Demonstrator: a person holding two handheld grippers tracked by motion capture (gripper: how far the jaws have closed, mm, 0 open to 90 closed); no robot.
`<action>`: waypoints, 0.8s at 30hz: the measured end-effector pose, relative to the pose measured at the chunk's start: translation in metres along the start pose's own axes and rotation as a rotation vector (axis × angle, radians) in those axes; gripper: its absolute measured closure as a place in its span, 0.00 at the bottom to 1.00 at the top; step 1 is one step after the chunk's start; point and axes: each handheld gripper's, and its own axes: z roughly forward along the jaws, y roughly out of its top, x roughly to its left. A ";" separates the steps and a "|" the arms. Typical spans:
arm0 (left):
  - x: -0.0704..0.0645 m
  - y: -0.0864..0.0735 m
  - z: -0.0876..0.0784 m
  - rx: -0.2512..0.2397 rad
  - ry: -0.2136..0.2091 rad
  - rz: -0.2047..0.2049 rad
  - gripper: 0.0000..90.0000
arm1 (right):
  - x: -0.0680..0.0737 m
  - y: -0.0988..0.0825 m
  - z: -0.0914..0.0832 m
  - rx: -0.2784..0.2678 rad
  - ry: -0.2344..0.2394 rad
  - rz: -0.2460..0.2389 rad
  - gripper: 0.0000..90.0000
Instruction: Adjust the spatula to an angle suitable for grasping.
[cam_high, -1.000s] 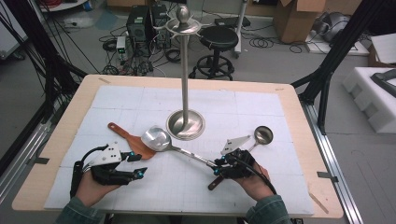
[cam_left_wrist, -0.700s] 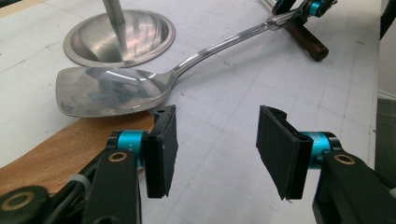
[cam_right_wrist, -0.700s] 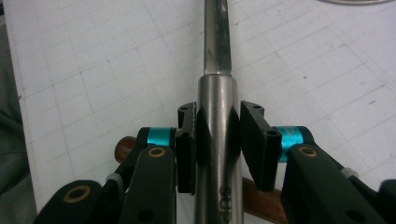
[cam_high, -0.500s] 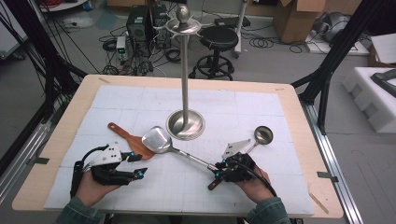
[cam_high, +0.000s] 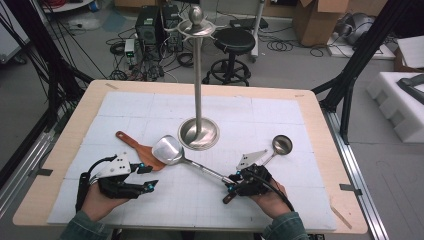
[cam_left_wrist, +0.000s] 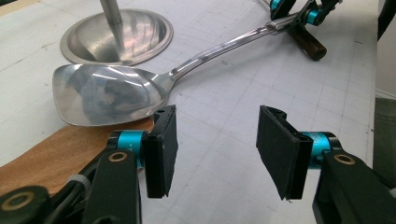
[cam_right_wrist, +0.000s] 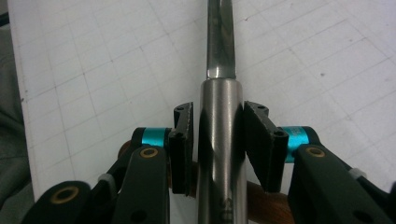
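Since a second ago the steel spatula (cam_high: 172, 151) has swung a little, and the right gripper (cam_high: 234, 183) has just been easing its jaws apart around the handle, which sits between the pads with a thin gap on one side. Spatula's blade lies just in front of the stand (cam_high: 198, 132), overlapping the wooden spatula (cam_high: 140, 148). Left gripper (cam_high: 145, 177) waits half open, holding nothing.

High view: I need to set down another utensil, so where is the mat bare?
Bare: the mat behind the wooden spatula, left of the stand base, and its far right behind the ladle. Crowded: the front middle, around the steel spatula.
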 end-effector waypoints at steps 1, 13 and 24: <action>0.000 0.000 0.000 -0.001 0.000 0.000 0.54 | 0.000 0.000 0.001 0.001 0.001 -0.001 0.70; 0.000 0.000 0.000 -0.001 -0.003 0.003 0.54 | -0.002 -0.002 0.010 0.017 -0.003 -0.001 0.74; -0.001 0.001 0.000 -0.004 -0.005 0.001 0.54 | -0.003 -0.002 0.008 0.022 0.006 0.005 0.75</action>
